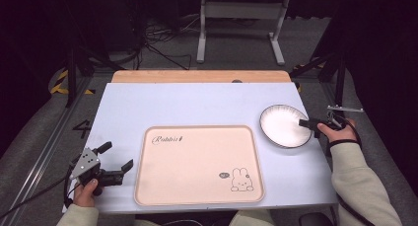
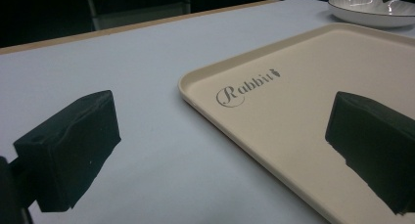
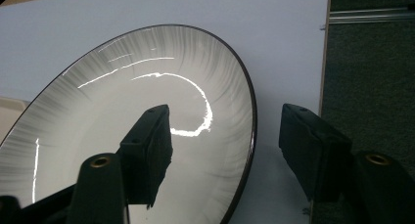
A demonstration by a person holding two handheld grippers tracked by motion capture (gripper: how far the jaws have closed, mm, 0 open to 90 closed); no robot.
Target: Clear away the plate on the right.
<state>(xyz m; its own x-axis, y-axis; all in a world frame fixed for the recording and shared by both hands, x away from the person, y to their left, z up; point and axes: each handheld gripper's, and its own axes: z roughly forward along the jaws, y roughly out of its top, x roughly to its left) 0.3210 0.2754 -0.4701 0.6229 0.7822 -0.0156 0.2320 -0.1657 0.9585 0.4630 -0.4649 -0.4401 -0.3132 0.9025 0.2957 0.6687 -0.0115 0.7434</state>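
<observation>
The person's left hand rests low at the near-left corner of the pale blue counter, gripping the left tool, which points toward the far right with its jaws spread wide and empty, just left of the one cream rectangular plastic tray printed with a rabbit and the word "Rabbit". In the left gripper view one jaw hangs over bare counter and the other over the tray's near-left part. The right forearm, in a cream sleeve, reaches forward along the counter's right edge, and the right hand holds the right tool level, pointing left at the one round white ribbed plate with a dark rim. Its jaws stand apart astride the plate's rim, one over the inside, one outside, not closed on it. The plate sits just beyond the tray's far-right corner.
</observation>
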